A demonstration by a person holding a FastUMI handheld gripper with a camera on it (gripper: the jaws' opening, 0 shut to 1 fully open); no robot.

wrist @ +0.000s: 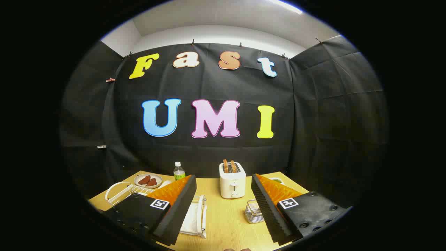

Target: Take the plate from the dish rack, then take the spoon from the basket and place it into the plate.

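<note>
My gripper (pixel 223 177) is held above the near edge of a wooden table (pixel 226 223), open wide with nothing between its fingers. The white wire dish rack (pixel 127 191) lies to the left, largely hidden behind the left finger (pixel 174 205). A white round rim (pixel 112 190) stands at its far left end and looks like the plate. Another white part of the rack (pixel 199 216) shows just inside the left finger. A small metal wire basket (pixel 253 211) sits beside the right finger (pixel 270 205), which covers part of it, and I cannot make out its contents.
A white toaster (pixel 232 182) with two slices in it stands beyond the fingers, mid-table. At the back left are a small bottle (pixel 179 171) and a dish with reddish-brown pieces (pixel 148 181). Black cloth walls close the table's back and sides.
</note>
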